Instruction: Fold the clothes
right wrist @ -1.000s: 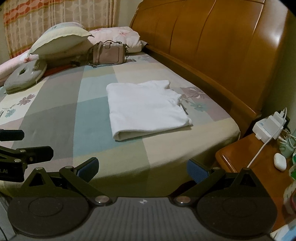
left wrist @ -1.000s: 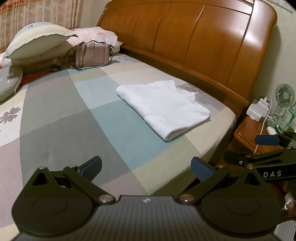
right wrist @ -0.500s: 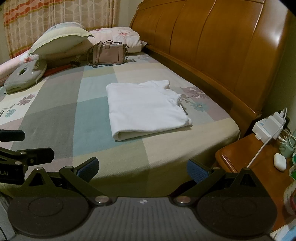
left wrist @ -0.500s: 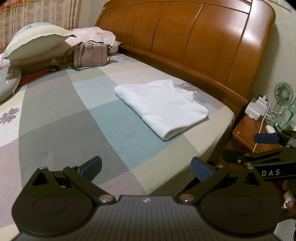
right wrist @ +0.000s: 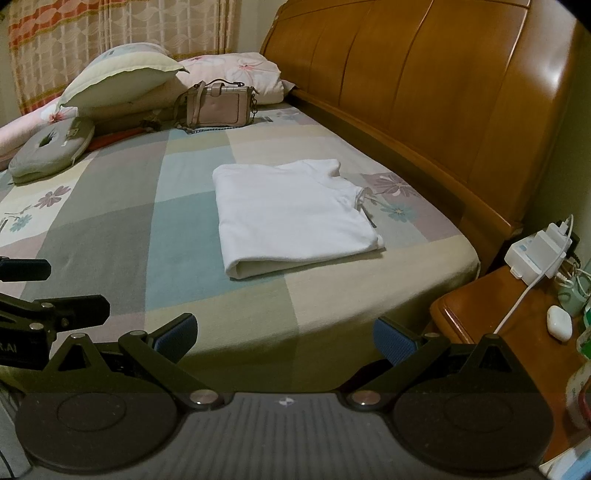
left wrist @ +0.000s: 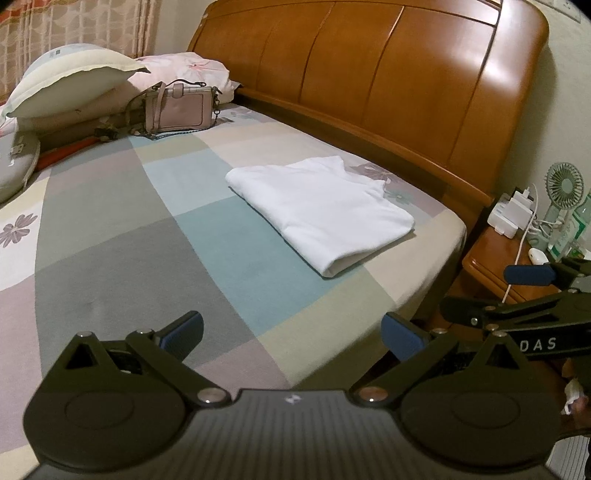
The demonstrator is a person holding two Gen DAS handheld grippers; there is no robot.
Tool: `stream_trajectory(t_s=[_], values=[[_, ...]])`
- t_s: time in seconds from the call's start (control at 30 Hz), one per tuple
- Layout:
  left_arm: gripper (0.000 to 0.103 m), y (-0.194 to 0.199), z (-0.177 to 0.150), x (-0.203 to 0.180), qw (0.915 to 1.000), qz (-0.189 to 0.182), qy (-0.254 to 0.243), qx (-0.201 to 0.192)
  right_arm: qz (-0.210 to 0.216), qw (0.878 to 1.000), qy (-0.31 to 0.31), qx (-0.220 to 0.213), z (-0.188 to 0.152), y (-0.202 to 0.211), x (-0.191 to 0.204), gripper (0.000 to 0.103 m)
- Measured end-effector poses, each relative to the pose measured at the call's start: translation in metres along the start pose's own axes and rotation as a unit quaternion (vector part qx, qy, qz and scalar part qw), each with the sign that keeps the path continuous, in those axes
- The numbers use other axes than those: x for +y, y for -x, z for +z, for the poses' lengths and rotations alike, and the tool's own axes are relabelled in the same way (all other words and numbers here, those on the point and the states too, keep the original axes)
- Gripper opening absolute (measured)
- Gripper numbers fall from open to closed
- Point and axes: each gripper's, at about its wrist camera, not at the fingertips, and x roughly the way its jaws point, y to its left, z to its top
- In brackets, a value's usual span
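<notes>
**Me:** I'm looking at a bed (right wrist: 110, 236) with a checked sheet in grey, teal and cream, a tall wooden headboard (right wrist: 424, 92) along its far side, and patterned curtains (right wrist: 110, 29) behind the pillows (right wrist: 122, 77). A pink handbag (right wrist: 218, 105) leans by them. A wooden nightstand (right wrist: 517, 354) at the bed's corner carries a charger block (right wrist: 539, 251), cables and a small fan (left wrist: 563, 184).

**Colleague:** And the garment?

**Me:** The white shirt (right wrist: 291, 214) lies on the sheet as a neat rectangle, near the headboard side and near the bed's corner. It looks finished to me.

**Colleague:** The grippers?

**Me:** Both well short of it. The left gripper (left wrist: 291, 332) has its jaws wide apart and empty; the right gripper (right wrist: 284, 336) the same.

**Colleague:** What worries you?

**Me:** Going back in. One blue pad catching the loose top layer would drag the fold open. The right gripper also hangs near the nightstand; a careless swing could snag the charger cable (right wrist: 524, 295) and pull things off.
</notes>
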Motion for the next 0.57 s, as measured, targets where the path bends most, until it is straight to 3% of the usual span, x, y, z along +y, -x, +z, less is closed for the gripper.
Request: stream_trajectory(t_s=[0.57], values=[[0.102, 0.0009, -0.0005, -0.0026, 1.0, -0.003, -0.004, -0.001, 0.004, 1.0, 0.0, -0.002, -0.0003, 0.0, -0.0014, 0.103]])
